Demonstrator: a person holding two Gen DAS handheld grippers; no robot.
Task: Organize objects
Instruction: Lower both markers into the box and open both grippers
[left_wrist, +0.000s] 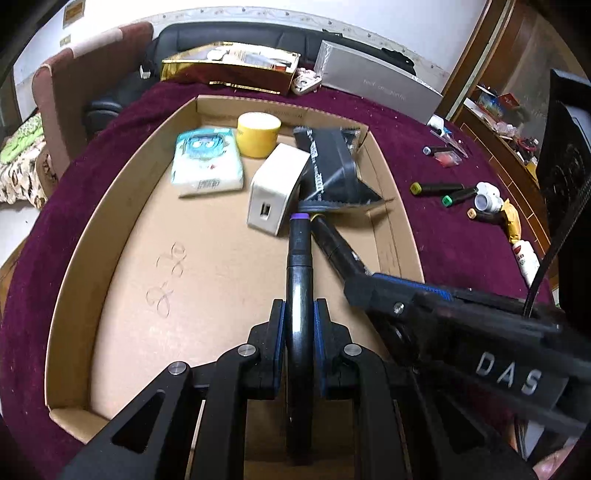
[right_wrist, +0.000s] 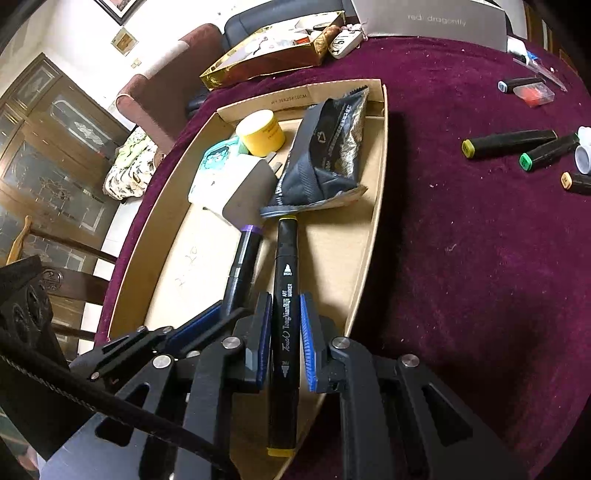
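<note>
My left gripper (left_wrist: 300, 332) is shut on a black marker with a purple cap (left_wrist: 300, 251), held over the cardboard tray (left_wrist: 122, 236). My right gripper (right_wrist: 284, 332) is around a black marker with yellow ends (right_wrist: 285, 295) over the tray's right side (right_wrist: 373, 229); the left pad touches it, a small gap shows at the right pad. Both marker tips point at a black foil pouch (left_wrist: 332, 166) in the tray. The purple marker (right_wrist: 245, 258) and the left gripper's fingers (right_wrist: 199, 325) also show in the right wrist view. The right gripper shows in the left wrist view (left_wrist: 373, 288).
In the tray lie a tissue pack (left_wrist: 207, 162), a yellow tape roll (left_wrist: 258, 133) and a white charger block (left_wrist: 275, 188). Loose markers (right_wrist: 509, 142) and small bottles (left_wrist: 487, 195) lie on the maroon cloth (right_wrist: 461, 258) to the right. A gold box (left_wrist: 229, 70) and a grey box (left_wrist: 376, 81) stand at the back.
</note>
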